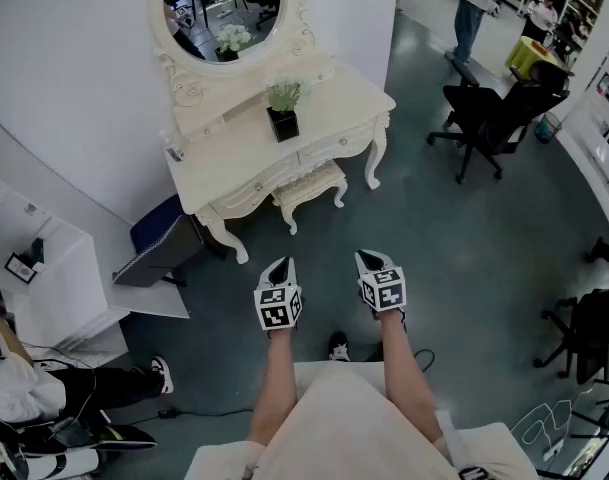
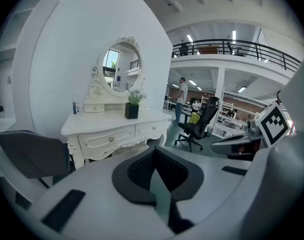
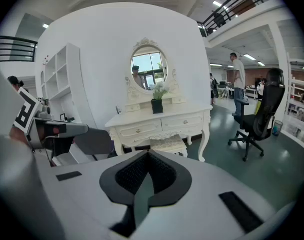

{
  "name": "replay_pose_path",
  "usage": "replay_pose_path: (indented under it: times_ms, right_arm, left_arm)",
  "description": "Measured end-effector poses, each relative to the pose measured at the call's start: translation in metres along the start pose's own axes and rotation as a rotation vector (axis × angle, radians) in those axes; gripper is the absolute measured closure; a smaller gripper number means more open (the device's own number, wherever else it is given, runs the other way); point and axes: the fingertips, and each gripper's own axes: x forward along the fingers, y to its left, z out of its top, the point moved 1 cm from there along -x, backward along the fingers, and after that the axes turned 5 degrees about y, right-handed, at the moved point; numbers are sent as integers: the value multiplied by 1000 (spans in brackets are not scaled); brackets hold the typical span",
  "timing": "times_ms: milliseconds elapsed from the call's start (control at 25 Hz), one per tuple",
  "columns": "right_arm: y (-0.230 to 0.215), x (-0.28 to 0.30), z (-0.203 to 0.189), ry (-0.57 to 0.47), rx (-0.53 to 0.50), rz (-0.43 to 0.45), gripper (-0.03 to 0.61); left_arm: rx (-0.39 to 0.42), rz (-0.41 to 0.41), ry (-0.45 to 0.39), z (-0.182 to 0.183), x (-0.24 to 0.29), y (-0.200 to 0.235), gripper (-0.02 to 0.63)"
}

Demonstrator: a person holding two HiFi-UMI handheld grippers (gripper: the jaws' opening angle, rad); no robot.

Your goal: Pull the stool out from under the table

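A white carved stool [image 1: 309,187] stands tucked under the front of a white dressing table [image 1: 284,143]; its seat shows in the right gripper view as the stool [image 3: 167,144] below the drawers. The table [image 2: 112,129] also fills the left gripper view, where the stool is mostly hidden. My left gripper [image 1: 281,268] and right gripper [image 1: 372,259] hover side by side in front of the stool, well short of it, both shut and empty.
A small potted plant [image 1: 283,109] and an oval mirror [image 1: 224,8] sit on the table. A dark blue chair [image 1: 162,240] stands left of the table, a black office chair [image 1: 494,118] to the right. A seated person [image 1: 44,388] is at lower left.
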Motion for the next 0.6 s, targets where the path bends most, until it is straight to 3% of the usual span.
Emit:
replay_pose_path:
  times_ms: [160, 360, 600]
  right_arm:
    - [3, 2, 9, -30, 15, -34, 535]
    - [3, -3, 4, -38, 17, -43, 535]
    - [-2, -1, -1, -33, 71, -28, 535]
  left_arm:
    - [37, -19, -25, 16, 3, 7, 600]
    - [17, 35, -54, 17, 2, 16, 600]
    - [-1, 6, -47, 14, 5, 8, 600]
